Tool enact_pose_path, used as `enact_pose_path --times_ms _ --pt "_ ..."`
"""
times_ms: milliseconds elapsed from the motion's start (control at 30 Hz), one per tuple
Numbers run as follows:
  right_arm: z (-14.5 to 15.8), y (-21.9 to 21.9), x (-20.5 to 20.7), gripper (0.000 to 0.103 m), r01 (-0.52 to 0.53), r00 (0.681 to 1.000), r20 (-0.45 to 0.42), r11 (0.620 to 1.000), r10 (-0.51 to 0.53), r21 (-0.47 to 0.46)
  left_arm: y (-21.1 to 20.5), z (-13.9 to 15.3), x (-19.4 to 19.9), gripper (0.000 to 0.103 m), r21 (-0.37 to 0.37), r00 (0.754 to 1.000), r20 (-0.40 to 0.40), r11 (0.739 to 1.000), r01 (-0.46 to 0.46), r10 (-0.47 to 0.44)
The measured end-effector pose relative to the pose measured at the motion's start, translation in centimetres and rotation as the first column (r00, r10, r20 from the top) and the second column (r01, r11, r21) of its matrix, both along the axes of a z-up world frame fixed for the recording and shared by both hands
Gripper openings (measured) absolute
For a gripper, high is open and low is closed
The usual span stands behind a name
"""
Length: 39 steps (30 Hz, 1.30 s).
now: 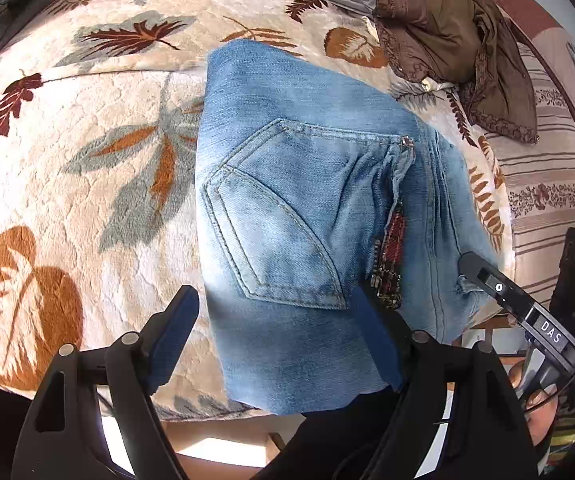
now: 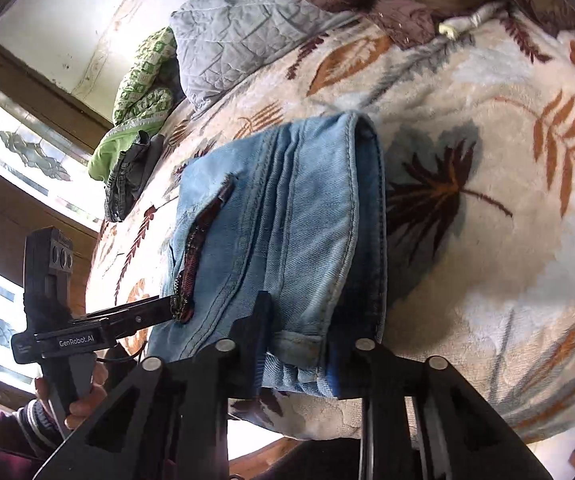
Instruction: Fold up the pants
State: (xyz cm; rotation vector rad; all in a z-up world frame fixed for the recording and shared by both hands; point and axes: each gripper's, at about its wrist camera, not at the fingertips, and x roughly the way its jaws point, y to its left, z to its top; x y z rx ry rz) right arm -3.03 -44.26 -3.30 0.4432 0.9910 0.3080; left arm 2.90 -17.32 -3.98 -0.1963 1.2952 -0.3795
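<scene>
Light blue jeans (image 1: 307, 208) lie folded into a compact stack on the leaf-print blanket (image 1: 87, 160), back pocket up. My left gripper (image 1: 275, 340) is open, hovering over the stack's near edge, its fingers apart and holding nothing. My right gripper (image 2: 299, 344) has its fingers astride the thick waistband end of the jeans (image 2: 287, 220) and looks shut on it. In the left wrist view the right gripper (image 1: 471, 264) touches the jeans' right edge. In the right wrist view the left gripper (image 2: 167, 304) reaches the jeans near the dark red trim.
A brown garment (image 1: 447, 32) lies at the far right of the bed. A grey quilted pillow (image 2: 239, 32), a green patterned cloth (image 2: 139, 80) and a dark grey garment (image 2: 127, 176) lie at the head. The bed's near edge drops off below the jeans.
</scene>
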Motion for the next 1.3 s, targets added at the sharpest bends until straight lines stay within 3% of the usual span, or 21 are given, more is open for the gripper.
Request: enact_pose_path --times_ms 67,167,267,467,600,700,767,867,967,1100,1300 --pt "1.0 0.4 -0.4 0.014 -0.001 0.998 0.056 0.996 0.006 -0.086 -0.5 -0.5 -0.1 0.080 0.010 1.000 0.008 1.000 0.012 -0.012" --pt "-2.4 0.5 0.6 0.015 -0.016 0.999 -0.043 0.991 0.010 -0.133 -1.1 -1.7 -0.4 0.082 0.028 0.999 0.030 1.000 0.010 -0.011" --pt "-3.4 -0.6 0.7 0.024 0.025 0.998 -0.050 0.997 -0.028 -0.070 -1.3 -1.3 -0.8 0.082 0.050 0.998 0.062 0.999 0.013 -0.016" --pt "-2.3 -1.7 0.5 0.035 0.058 0.995 -0.081 0.998 -0.058 0.005 -1.2 -0.7 -1.0 0.082 0.065 0.996 0.083 0.997 0.029 -0.034" --pt "-0.3 -1.4 0.7 0.035 0.063 0.996 -0.061 0.998 -0.064 -0.023 -1.1 -0.4 -1.1 0.081 0.069 0.995 0.090 0.997 0.035 -0.041" --pt "0.7 -1.8 1.2 0.041 0.084 0.995 -0.056 0.996 -0.086 -0.033 -1.1 -0.2 -0.9 0.081 0.059 0.996 0.079 0.997 0.046 -0.050" --pt "1.1 -2.6 1.6 0.049 0.116 0.991 -0.060 0.993 -0.117 -0.015 -0.4 0.5 -0.3 0.081 0.029 0.996 0.071 0.998 0.053 -0.055" --pt "1.6 -4.3 2.3 0.061 0.178 0.983 -0.052 0.984 -0.178 0.014 2.1 2.0 1.3 0.081 -0.049 0.996 0.093 0.999 -0.009 0.014" --pt "1.2 -5.8 3.6 0.073 0.217 0.975 -0.063 0.972 -0.212 0.087 4.1 1.6 3.7 0.081 -0.078 0.998 0.035 0.996 -0.052 0.055" --pt "-0.2 -5.7 5.8 0.073 0.206 0.976 -0.094 0.970 -0.195 0.125 5.0 -0.4 5.8 0.081 -0.126 0.992 -0.086 0.987 -0.103 0.093" --pt "-2.1 -3.6 8.6 0.073 0.144 0.986 -0.099 0.984 -0.133 0.108 3.5 -1.7 7.8 0.081 -0.152 0.988 -0.128 0.982 -0.109 0.090"
